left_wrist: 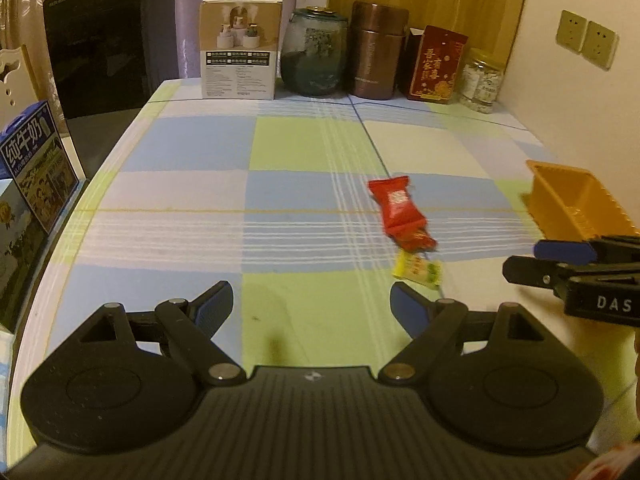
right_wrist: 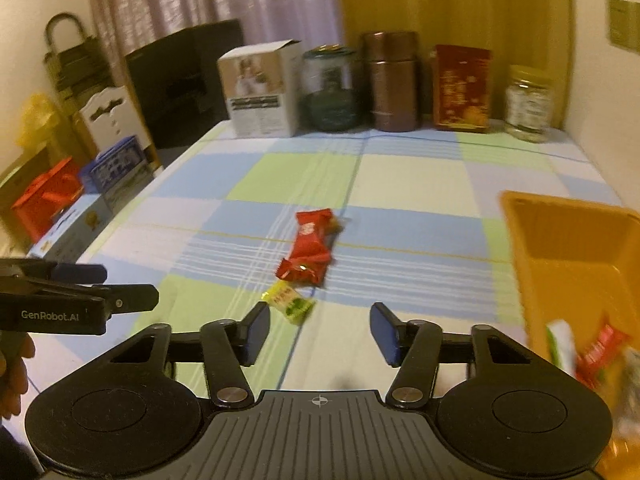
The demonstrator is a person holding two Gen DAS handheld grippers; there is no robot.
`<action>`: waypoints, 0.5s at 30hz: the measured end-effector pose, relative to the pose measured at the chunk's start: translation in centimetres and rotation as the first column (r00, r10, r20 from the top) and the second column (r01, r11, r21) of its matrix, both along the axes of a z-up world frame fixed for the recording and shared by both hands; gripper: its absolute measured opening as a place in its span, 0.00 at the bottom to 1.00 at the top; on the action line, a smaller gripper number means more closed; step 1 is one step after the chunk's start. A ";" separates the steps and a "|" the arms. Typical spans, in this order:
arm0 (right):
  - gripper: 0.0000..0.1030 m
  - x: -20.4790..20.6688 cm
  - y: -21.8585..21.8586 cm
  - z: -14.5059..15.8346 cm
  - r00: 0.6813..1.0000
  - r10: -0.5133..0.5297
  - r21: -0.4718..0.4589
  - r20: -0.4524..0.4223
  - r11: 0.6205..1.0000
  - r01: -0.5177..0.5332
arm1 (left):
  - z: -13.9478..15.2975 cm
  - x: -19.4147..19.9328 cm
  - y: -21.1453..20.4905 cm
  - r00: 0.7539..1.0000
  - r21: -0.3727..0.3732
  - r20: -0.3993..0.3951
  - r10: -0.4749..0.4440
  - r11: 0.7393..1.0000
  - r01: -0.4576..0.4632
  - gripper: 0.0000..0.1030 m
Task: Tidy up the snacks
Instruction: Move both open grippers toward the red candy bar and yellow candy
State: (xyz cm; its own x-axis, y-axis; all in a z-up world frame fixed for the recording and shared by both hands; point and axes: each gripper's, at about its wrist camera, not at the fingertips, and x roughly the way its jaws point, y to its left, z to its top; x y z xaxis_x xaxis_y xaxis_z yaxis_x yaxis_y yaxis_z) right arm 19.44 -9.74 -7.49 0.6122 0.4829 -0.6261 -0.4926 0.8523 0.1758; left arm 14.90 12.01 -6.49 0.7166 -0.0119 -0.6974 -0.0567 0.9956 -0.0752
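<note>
On the checked tablecloth lie two red snack packets [left_wrist: 396, 204] [right_wrist: 310, 240], one overlapping the other, with a small yellow-green candy [left_wrist: 418, 271] [right_wrist: 290, 300] just in front of them. My left gripper [left_wrist: 312, 304] is open and empty, and the candy sits just beyond its right fingertip. My right gripper [right_wrist: 318, 332] is also open with nothing between its pads; the candy lies just ahead of its left finger [right_wrist: 256, 332]. An orange tray [left_wrist: 560, 196] [right_wrist: 568, 248] stands on the right, with several blurred wrapped snacks [right_wrist: 592, 356] in its near end. Each gripper shows in the other's view: the right gripper [left_wrist: 524, 259] and the left gripper [right_wrist: 128, 283].
Along the back wall stand a white carton [left_wrist: 240, 52], a green glass jar [left_wrist: 314, 56], a brown flask [left_wrist: 376, 52], a red box [left_wrist: 436, 66] and a plastic jar [left_wrist: 482, 80]. Milk cartons [left_wrist: 36, 160] line the table's left edge. A black appliance [left_wrist: 112, 40] stands behind.
</note>
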 end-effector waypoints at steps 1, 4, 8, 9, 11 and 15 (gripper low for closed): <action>0.47 0.4 0.3 -0.3 1.000 0.015 -0.006 0.003 1.000 -0.015 | -0.4 0.4 0.3 1.000 -0.003 0.002 0.003 1.000 -0.003 0.82; 0.45 1.8 1.8 -1.5 0.997 0.075 -0.041 0.013 0.996 -0.074 | -1.4 1.5 0.9 1.000 -0.018 0.000 0.020 1.000 -0.020 0.82; 0.43 3.5 3.5 -2.9 0.991 0.135 -0.060 -0.002 0.989 -0.134 | -2.6 2.7 1.6 0.999 -0.027 0.002 0.032 0.999 -0.032 0.82; 0.42 3.8 3.8 -3.2 0.989 0.148 -0.066 -0.001 0.987 -0.147 | -3.0 2.9 1.7 0.999 -0.022 0.007 0.032 0.999 -0.032 0.82; 0.41 4.4 4.6 -3.9 0.985 0.172 -0.079 -0.002 0.982 -0.171 | -3.4 3.2 1.8 0.999 -0.016 0.013 0.031 0.999 -0.031 0.82; 0.36 5.1 5.7 -5.4 0.976 0.217 -0.119 -0.016 0.969 -0.218 | -4.1 3.5 2.0 1.000 -0.029 0.019 0.021 0.999 -0.021 0.82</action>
